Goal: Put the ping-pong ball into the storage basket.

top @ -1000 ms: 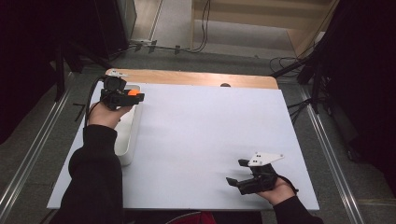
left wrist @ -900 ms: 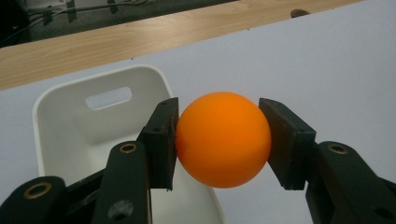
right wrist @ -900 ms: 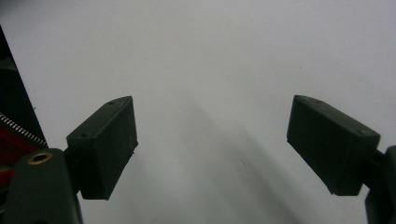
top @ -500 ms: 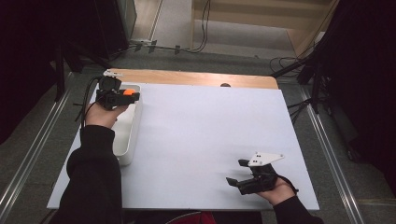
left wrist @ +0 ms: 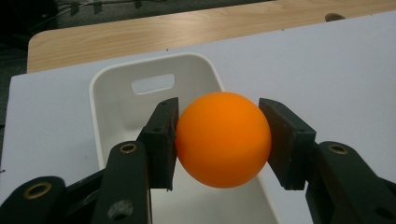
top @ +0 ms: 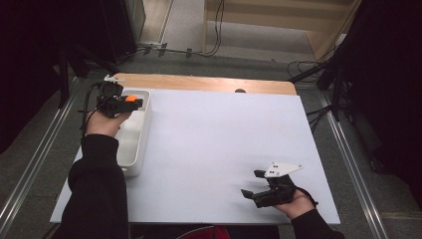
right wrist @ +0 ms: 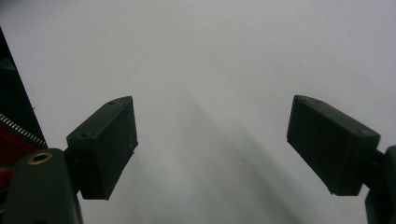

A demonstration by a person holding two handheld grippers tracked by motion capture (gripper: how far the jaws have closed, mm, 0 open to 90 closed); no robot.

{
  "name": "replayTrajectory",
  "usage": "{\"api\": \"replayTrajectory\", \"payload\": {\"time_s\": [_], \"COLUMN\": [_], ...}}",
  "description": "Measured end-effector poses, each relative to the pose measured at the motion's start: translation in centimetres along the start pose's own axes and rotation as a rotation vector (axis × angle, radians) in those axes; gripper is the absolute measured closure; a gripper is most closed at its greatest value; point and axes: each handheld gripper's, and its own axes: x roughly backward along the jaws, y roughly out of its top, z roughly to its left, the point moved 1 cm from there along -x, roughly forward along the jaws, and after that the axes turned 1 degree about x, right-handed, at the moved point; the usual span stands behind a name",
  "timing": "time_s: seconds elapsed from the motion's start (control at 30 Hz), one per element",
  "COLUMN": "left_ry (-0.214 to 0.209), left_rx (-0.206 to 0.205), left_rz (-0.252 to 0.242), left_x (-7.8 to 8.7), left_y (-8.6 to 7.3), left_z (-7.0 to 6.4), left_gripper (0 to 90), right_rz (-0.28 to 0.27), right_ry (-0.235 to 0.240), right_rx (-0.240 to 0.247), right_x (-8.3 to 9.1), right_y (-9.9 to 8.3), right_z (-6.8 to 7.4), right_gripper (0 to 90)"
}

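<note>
**Ball held above the bin**

Since a second ago the left gripper [top: 130, 100] has drawn back toward the left edge of the table, and it now hangs over the far end of the bin [top: 144, 144]; the right gripper [top: 256, 185] has stayed where it was.

Between the two jaws of the left gripper sits an orange ball [left wrist: 223, 139], pinched on both sides, each pad touching it. Under the ball and beyond the jaws lies the white bin [left wrist: 105, 112], open on top, with a slot handle in its far wall. To the right of the jaws there is the white sheet [left wrist: 327, 60] that covers the table, and behind the bin a strip of bare wood [left wrist: 163, 32].

The right gripper rests near the front right corner of the sheet [top: 224, 144], well apart from the bin, with a grey plate on its top. Its jaws are spread wide and nothing is between them; below them is plain white sheet [right wrist: 210, 56].

No brand, label or writing can be read on the ball, the bin or the grippers.
</note>
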Motion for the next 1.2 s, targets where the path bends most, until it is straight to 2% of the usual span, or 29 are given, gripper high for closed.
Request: {"api": "replayTrajectory", "payload": {"time_s": [0.87, 1.1, 1.2], "left_ry": [0.019, 0.021, 0.015], "left_rx": [0.042, 0.052, 0.061], "left_rz": [0.081, 0.080, 0.064], "left_x": [-2.7, -2.7, -2.5], "left_y": [-1.6, -1.7, -1.6], "left_z": [1.1, 1.3, 1.3], "left_gripper": [50.1, 50.0, 44.9], "right_rz": [0.002, 0.001, 0.002], "right_ry": [-0.001, -0.003, -0.002], "right_rx": [0.002, 0.001, 0.000], "right_x": [-0.1, 0.0, 0.0], "right_y": [0.0, 0.0, 0.0], "right_z": [0.0, 0.0, 0.0], "right_gripper": [14.8, 14.8, 14.8]}}
